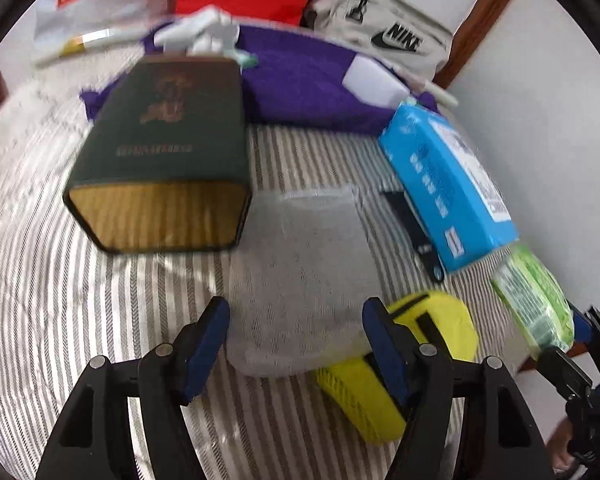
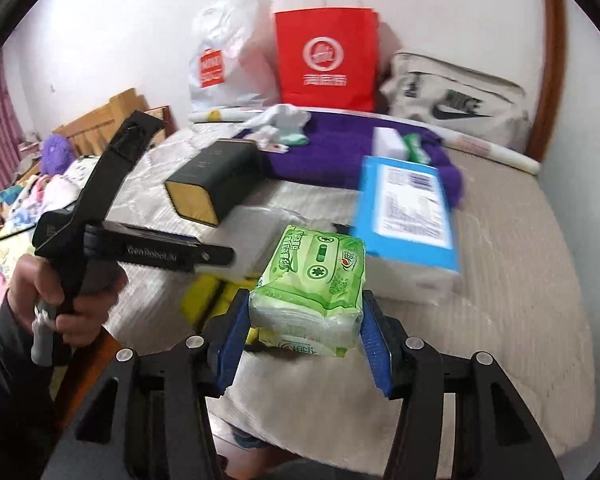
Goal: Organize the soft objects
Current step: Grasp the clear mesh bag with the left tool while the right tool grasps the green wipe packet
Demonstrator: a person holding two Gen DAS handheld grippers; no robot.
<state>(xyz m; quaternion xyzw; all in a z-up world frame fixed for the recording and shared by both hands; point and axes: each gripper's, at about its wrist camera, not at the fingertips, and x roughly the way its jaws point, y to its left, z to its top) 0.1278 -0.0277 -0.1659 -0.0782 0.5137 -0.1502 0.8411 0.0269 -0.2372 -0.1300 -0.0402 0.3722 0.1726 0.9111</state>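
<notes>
On the bed (image 1: 60,300), with its striped cover, my left claw (image 1: 296,332) hangs over a flat gray cloth (image 1: 300,272). My right claw (image 2: 304,320) has the green tissue pack (image 2: 312,280) in it.

I think the job now is to pick up the gray cloth while my other hand carries the green pack to where the soft things go. To do this well, I should come down with one finger on each side of the cloth's near end. Then I should pinch a good fold of it, not just the edge, or it may slip out. The yellow thing (image 1: 432,320) sits right beside my left claw's right finger and partly under the cloth. I must take care not to grab that too. The dark green box (image 1: 164,152) and the blue pack (image 1: 444,184) are near, so I should lift straight up and not bump them.

My left claw is apart, with nothing in it. Its fingers (image 1: 208,332) stand on both sides of the cloth end, and I cannot tell if they touch it. My right claw is clamped on the green tissue pack, with a blue pad (image 2: 236,332) pressed on each side. The pack is soft, so I should squeeze gently and keep it level.
</notes>
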